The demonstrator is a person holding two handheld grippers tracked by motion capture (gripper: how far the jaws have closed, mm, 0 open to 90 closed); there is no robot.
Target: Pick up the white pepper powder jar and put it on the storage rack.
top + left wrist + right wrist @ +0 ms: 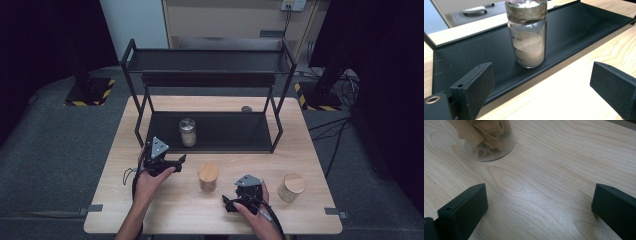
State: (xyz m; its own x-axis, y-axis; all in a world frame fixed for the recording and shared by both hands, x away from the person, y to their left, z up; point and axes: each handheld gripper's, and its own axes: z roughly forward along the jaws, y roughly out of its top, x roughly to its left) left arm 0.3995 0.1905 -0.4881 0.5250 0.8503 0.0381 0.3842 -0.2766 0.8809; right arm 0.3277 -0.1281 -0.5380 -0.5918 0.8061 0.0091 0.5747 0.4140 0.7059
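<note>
A glass jar of pale powder (188, 132) with a silver lid stands on the lower shelf of a black rack (225, 131). In the left gripper view the powder jar (529, 37) is ahead on the black shelf (474, 55), beyond the jaws and apart from them. My left gripper (179, 161) (541, 92) is open and empty on the table just in front of the shelf edge. My right gripper (228, 203) (539, 210) is open over bare wood. Ahead of it stands a wood-lidded jar (208, 176) of brown sticks (487, 137).
A second wood-lidded jar (291, 187) stands at the right front of the table (165, 210). A small round grey object (246, 108) lies behind the rack. The rack's upper shelf (205, 61) overhangs the lower one, and its posts (276, 131) stand at the corners.
</note>
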